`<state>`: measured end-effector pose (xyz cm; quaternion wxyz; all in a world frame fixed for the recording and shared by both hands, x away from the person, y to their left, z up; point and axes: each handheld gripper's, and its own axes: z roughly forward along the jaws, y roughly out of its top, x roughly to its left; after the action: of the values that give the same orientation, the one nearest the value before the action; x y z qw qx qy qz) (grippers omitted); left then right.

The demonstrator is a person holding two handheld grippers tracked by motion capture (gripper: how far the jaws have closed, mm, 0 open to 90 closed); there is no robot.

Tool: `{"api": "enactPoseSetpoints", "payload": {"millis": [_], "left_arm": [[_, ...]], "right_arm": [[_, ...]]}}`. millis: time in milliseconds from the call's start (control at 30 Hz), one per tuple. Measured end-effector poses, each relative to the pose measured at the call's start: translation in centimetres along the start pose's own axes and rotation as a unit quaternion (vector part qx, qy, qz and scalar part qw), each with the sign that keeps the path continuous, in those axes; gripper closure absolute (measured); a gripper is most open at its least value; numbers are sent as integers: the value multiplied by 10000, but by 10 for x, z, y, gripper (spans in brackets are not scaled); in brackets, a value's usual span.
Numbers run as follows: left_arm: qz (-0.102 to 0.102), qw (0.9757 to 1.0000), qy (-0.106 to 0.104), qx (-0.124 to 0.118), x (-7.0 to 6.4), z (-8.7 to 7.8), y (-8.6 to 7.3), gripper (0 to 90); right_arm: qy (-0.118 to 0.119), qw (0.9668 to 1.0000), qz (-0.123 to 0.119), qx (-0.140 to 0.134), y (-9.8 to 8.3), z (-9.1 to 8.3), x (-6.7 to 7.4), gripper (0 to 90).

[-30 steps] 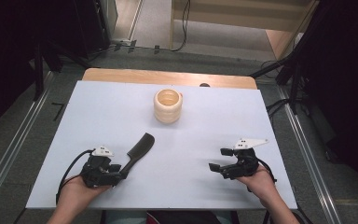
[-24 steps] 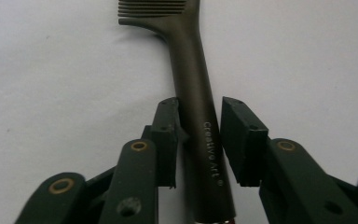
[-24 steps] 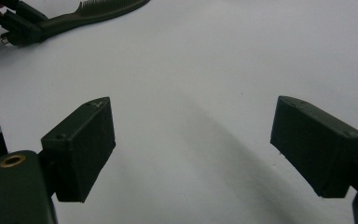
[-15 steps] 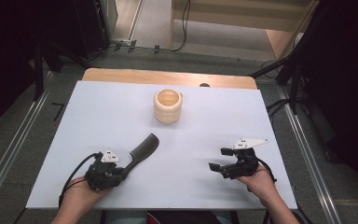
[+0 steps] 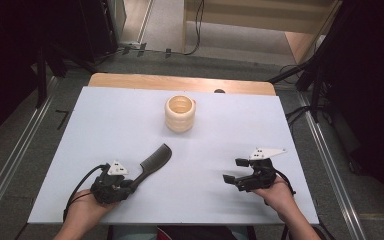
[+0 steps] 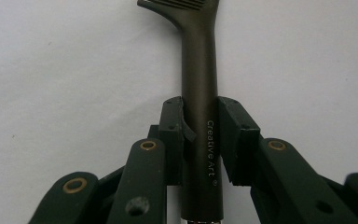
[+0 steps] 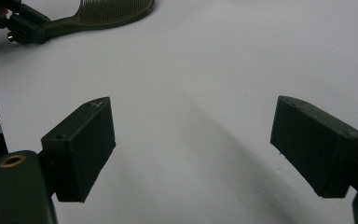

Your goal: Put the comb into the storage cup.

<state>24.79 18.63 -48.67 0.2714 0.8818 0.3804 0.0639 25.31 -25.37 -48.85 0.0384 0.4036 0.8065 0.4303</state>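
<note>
A: What do the fingers hold?
B: The left gripper (image 6: 199,135) has just closed; its pads clamp the comb (image 6: 199,84) by the handle, teeth toward one o'clock on the table (image 5: 130,115).
A: The right gripper (image 7: 193,149)?
B: Wide open, holding nothing, at five o'clock. A cup (image 5: 180,114) stands at twelve.

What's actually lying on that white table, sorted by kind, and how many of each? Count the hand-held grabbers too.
Combs: 1, the dark comb, its handle clamped in the left gripper
Cups: 1, the cream ribbed cup, standing upright
Grippers: 2, the left gripper and the right gripper, whose jaws stand wide apart with nothing between them
Total: 4, all on the white table
</note>
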Motion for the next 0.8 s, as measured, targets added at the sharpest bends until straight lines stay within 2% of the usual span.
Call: {"api": "enactPoseSetpoints", "payload": {"millis": [67, 267, 367, 500, 567, 800], "left_arm": [[-186, 9998, -119, 10, 4, -1, 1, 733], [-364, 9989, -310, 18, 9, -4, 3, 733], [-451, 9973, -538, -211, 11, -11, 4, 733], [-524, 9953, -670, -464, 12, -19, 6, 733], [-526, 9945, -743, -517, 13, -21, 7, 733], [-563, 9887, -1077, -881, 13, -27, 12, 733]], "right_arm": [[4, 10000, 16, -5, 0, 0, 0, 120], [-2, 10000, 14, -27, 0, -1, -1, 119], [-4, 10000, 22, -49, 0, -2, -1, 120], [-7, 10000, 24, -56, 0, -2, -1, 120], [-3, 10000, 6, -65, 0, -2, -1, 120], [1, 10000, 17, -96, 0, -2, 0, 122]]}}
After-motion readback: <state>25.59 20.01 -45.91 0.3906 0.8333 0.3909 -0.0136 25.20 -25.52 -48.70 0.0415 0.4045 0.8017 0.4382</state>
